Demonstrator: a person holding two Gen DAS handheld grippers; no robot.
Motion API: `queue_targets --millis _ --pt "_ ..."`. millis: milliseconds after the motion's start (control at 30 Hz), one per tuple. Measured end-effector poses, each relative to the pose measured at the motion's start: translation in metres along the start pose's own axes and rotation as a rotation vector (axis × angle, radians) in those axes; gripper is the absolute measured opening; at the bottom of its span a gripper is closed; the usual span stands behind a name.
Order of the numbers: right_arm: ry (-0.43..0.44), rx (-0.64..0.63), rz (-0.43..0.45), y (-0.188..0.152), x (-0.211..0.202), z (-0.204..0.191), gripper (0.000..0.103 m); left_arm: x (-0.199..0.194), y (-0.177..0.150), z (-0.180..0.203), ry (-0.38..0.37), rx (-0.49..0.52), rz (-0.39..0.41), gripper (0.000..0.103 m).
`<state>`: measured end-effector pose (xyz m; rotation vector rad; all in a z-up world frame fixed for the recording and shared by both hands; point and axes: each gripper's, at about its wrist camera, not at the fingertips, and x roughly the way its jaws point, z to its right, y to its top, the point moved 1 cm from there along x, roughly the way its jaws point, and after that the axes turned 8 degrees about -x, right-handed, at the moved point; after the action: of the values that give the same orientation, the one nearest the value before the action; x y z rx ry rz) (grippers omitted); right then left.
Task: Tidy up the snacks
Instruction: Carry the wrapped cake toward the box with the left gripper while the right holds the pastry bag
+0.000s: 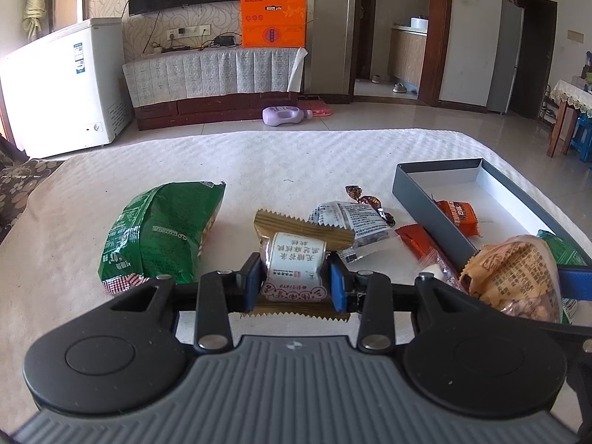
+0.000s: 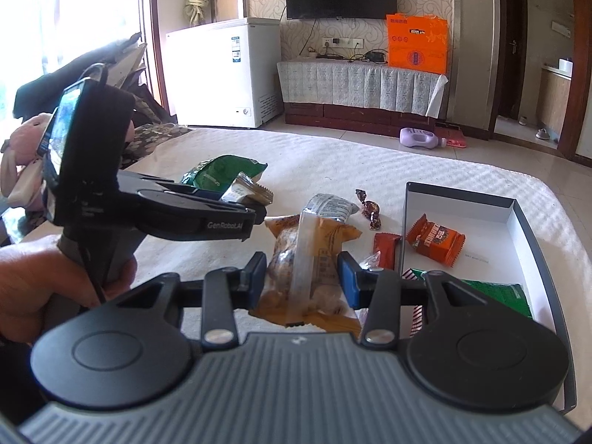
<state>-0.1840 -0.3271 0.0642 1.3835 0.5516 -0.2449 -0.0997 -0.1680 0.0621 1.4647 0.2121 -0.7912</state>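
- Snacks lie scattered on the white bed cover [image 1: 296, 159], beside a shallow grey box [image 1: 425, 199] that looks meant to collect them.
- Left gripper [image 1: 294, 277] is clamped on a gold-edged cake packet [image 1: 296, 259], gripped across its middle so the crimped ends stick out free.
- Right gripper [image 2: 303, 277] is closed around an orange pastry packet [image 2: 307, 259], pinched at its sides, held just left of the box.
- Inside the box already: an orange wrapper [image 2: 434, 240] and a green packet [image 2: 495, 296], so sorting seems partly done.
- On the cover remain a big green bag [image 1: 162, 229], a white-and-black packet [image 1: 347, 218], a red bar [image 1: 414, 240] and dark sweets [image 1: 366, 199].
- Both held packets are soft; a firm squeeze could crush the contents.
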Motion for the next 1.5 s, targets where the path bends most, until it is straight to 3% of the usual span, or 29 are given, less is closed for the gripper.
queue_targets --millis 767,1500 --pt "-0.017 0.024 0.048 0.002 -0.022 0.016 0.045 0.001 0.009 0.037 -0.049 0.025 0.022 0.043" --pt "-0.085 0.093 0.074 -0.002 -0.034 0.058 0.045 0.013 0.024 0.083 -0.123 0.034 0.043 0.043"
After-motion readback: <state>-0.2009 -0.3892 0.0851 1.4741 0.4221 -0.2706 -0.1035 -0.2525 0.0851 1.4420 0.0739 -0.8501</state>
